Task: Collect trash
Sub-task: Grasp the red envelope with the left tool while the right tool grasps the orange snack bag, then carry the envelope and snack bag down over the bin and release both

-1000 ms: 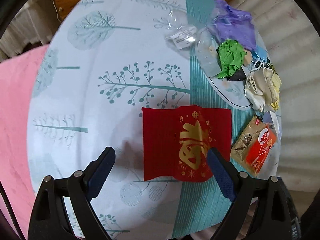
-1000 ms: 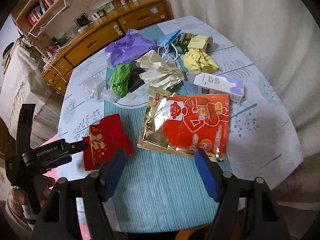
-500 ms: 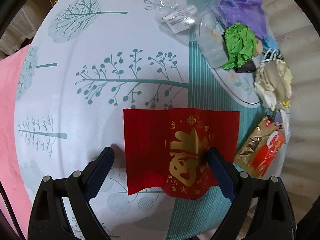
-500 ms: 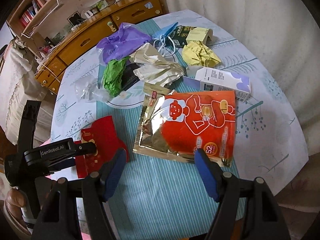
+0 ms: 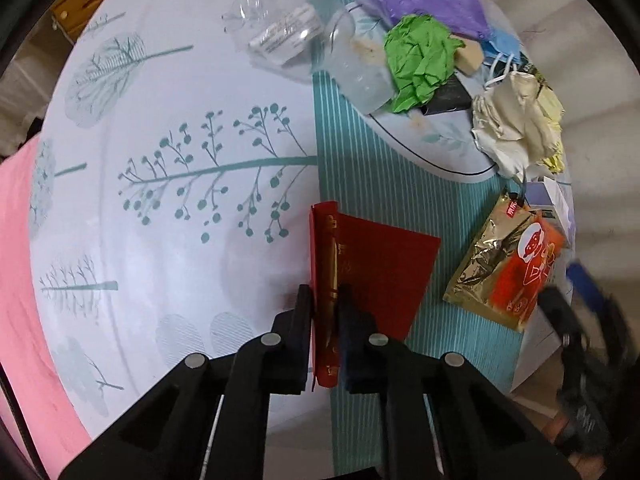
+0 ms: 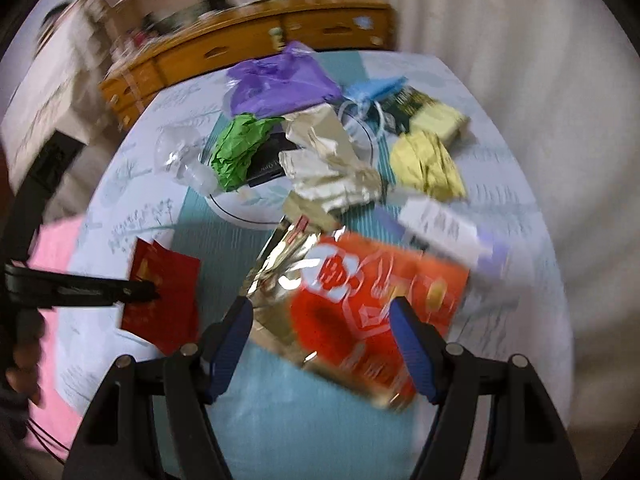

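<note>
Half a second ago the left gripper [image 5: 325,312] stood wide over the flat red envelope [image 5: 376,272]; its jaws have just been closing, and now they are clenched on the envelope's near left edge, buckling that edge upright into a fold while the rest still lies on the striped teal runner [image 5: 360,184] near the table's front edge. Paper this thin should be light and floppy, so the pinch at the folded edge looks a sound hold; it may sag or flutter once lifted.

Further right, toward the table's right edge, lies the red-and-gold foil snack pouch [image 6: 360,296]. The right gripper [image 6: 322,344] hangs over it with its jaws spread, one blue pad at the gold left side, the other near the red right side, and nothing is gripped. The view is blurred, so contact cannot be judged. Foil is slick and crinkly; a crumpled side edge is probably the best place to grip.

Beyond, a heap of crumpled trash [image 6: 320,160] rests on the white plate [image 6: 256,216] mid-table.
</note>
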Demonstrator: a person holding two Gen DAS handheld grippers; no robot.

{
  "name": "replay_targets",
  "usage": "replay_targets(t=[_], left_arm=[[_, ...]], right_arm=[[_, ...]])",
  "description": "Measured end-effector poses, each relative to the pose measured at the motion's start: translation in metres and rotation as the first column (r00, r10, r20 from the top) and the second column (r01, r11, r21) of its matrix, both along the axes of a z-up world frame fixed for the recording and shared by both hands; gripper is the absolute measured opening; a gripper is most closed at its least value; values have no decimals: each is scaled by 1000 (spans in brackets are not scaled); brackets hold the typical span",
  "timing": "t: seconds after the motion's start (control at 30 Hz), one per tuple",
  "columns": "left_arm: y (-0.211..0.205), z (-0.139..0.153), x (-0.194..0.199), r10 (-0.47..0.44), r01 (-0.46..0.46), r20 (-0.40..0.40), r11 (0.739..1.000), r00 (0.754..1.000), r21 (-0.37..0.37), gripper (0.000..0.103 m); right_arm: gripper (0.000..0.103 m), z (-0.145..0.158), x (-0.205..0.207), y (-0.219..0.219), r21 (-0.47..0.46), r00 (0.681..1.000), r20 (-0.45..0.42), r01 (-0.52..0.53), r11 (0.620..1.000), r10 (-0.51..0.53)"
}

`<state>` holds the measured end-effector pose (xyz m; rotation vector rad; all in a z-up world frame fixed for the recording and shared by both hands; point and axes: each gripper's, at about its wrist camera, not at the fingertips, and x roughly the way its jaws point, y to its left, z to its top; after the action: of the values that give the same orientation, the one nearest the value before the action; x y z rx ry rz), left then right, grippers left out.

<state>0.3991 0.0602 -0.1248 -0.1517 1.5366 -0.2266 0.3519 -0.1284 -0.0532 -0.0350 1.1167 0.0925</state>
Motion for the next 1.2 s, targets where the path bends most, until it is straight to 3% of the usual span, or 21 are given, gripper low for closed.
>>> replay_targets(t=[0.23, 0.43, 0.47, 0.6, 0.7, 0.73, 0.77, 0.87, 1.0, 1.2], left_arm=[[4, 22, -1, -61, 57, 97, 998, 993, 38, 9], [33, 29, -7, -39, 36, 94, 999, 995, 31, 9], [35, 29, -7, -32, 30, 89, 999, 995, 29, 9], [48, 20, -14, -13, 10, 85, 999, 996, 31, 9], [61, 22, -19, 0, -3, 81, 999, 997, 32, 9], [63, 23, -20, 4, -7, 83, 999, 997, 32, 9], [65, 25, -22, 7, -10, 86, 999, 996, 30, 9], [62, 29, -26, 10, -13, 96, 999, 995, 32, 9], [56, 40, -37, 12, -17, 119, 999, 993, 37, 9], [45, 66, -71, 41, -55, 177, 996, 983, 69, 9]], right_arm=[[71, -25, 37, -12, -22, 971, -95, -220, 975, 217], [71, -52, 55, -8, 25, 931, -205, -304, 952, 302], [76, -53, 55, -6, 26, 928, -200, -315, 949, 314], [79, -55, 56, 0, 23, 918, -219, -335, 942, 331], [69, -54, 52, 5, 9, 909, -224, -358, 934, 351], [61, -53, 51, 9, 7, 906, -228, -364, 931, 356], [42, -52, 49, 10, 1, 907, -227, -365, 931, 356], [10, -47, 46, 11, 5, 915, -219, -347, 938, 339], [4, -42, 35, 8, 39, 917, -205, -340, 939, 341], [2, -15, -6, 7, 85, 939, -104, -321, 943, 328]])
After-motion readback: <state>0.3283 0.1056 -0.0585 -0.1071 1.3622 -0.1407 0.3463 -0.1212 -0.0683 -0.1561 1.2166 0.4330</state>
